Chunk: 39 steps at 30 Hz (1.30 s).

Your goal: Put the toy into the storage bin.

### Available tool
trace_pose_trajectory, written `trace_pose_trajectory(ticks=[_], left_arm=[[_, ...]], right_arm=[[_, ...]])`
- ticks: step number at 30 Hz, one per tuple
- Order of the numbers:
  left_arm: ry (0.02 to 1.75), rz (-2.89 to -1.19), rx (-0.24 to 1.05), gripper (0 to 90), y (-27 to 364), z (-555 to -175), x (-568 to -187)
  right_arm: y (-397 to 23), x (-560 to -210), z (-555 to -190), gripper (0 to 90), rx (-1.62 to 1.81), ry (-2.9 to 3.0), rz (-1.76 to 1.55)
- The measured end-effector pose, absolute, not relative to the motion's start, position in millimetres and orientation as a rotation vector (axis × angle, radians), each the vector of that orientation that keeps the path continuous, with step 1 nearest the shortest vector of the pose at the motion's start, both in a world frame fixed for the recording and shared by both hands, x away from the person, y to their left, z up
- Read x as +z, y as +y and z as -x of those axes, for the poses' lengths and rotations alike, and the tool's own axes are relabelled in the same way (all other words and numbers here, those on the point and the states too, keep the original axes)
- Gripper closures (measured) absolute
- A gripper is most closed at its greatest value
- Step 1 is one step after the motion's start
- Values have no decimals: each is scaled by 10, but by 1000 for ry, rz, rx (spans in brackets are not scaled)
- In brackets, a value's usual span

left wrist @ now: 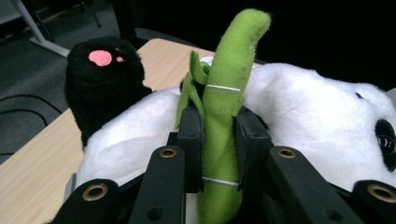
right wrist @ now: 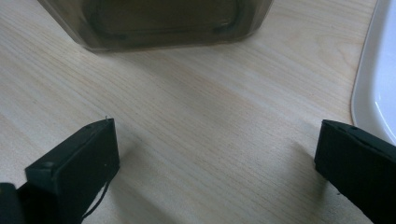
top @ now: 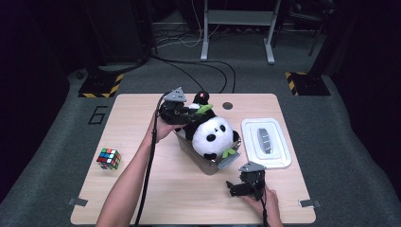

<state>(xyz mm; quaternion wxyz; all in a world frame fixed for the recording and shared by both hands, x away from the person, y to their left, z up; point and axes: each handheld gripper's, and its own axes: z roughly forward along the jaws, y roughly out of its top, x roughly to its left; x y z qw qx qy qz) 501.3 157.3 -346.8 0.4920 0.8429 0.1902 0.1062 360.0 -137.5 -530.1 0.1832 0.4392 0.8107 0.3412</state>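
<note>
A black-and-white panda plush lies in a clear plastic box at the table's middle, one black foot with a pink pad sticking up at the back. My left gripper is at the plush's far left side. In the left gripper view this gripper is shut on the plush's green bamboo stalk, which stands up between the pads over the white belly. My right gripper rests low near the front right. Its jaws stand wide open over bare wood, just short of the box.
A white lid lies flat to the right of the box, its rim close to my right gripper's outer jaw. A colour cube sits at the table's left. A small dark hole marks the tabletop's back edge.
</note>
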Motion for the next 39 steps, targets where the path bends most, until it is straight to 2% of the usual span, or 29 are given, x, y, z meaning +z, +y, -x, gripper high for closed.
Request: trace_pose_trajectory(ticks=[16, 21, 23, 24, 28, 39], left_arm=[[515, -2074, 195, 734, 1544, -5150, -3663], [522, -2068, 190, 682, 1522, -5144, -3663], [542, -2054, 192, 567, 1507, -5125, -3638], [555, -2038, 179, 439, 1514, -5121, -3626], [597, -2016, 212, 276, 1540, -5061, -3556], [617, -2089, 249, 158, 1449, -4934, -3453]], right_arm=[[-1374, -5302, -3600, 0, 962, 2284, -1240], [-1374, -5302, -3600, 0, 962, 2284, -1240], [-1374, -5302, -3601, 0, 962, 2284, -1238], [-1374, -5300, -3599, 0, 959, 2284, -1240], [-1373, -5301, -3599, 0, 961, 2285, -1242], [-1374, -5301, -3600, 0, 961, 2285, -1239]])
